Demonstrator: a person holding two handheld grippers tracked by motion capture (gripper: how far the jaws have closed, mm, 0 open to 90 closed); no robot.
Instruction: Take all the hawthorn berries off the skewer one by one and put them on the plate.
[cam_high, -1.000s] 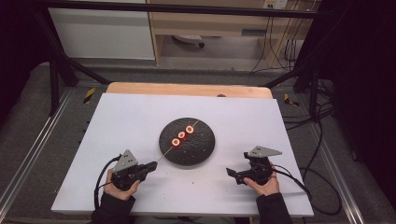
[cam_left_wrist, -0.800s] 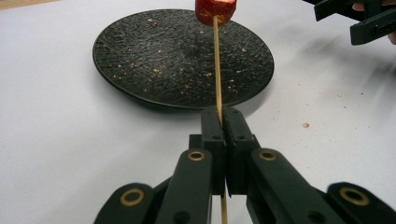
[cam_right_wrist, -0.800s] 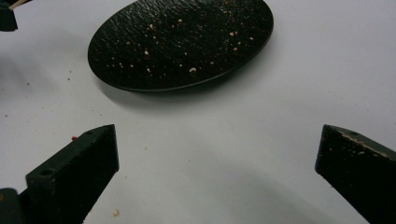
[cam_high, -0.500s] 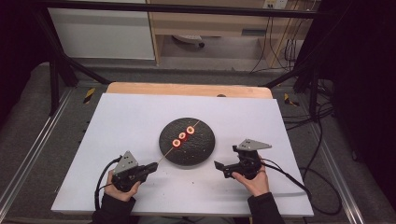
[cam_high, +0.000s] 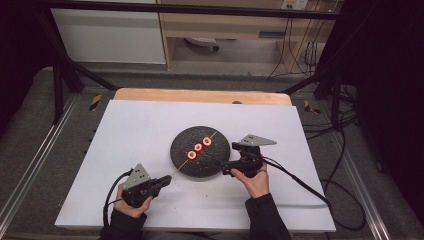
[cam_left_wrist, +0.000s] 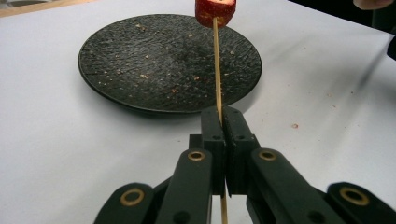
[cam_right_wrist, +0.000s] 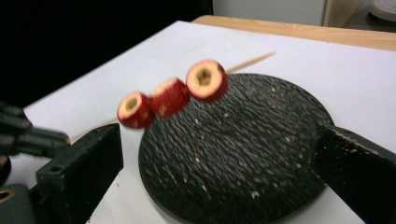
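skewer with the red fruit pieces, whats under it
The black plate lies under the skewer, its rough surface scattered with crumbs. The three red fruit pieces hang above it, not touching. The left gripper clamps the skewer's near end. The table under the plate is covered.

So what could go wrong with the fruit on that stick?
The left tongs pinch only the bare end of the thin skewer, so it might bend, snap or twist loose. The three red fruit pieces hang above the black plate, and a rough pull could knock them past its edge onto the white table. The open right tongs are close to the plate and might bump it.
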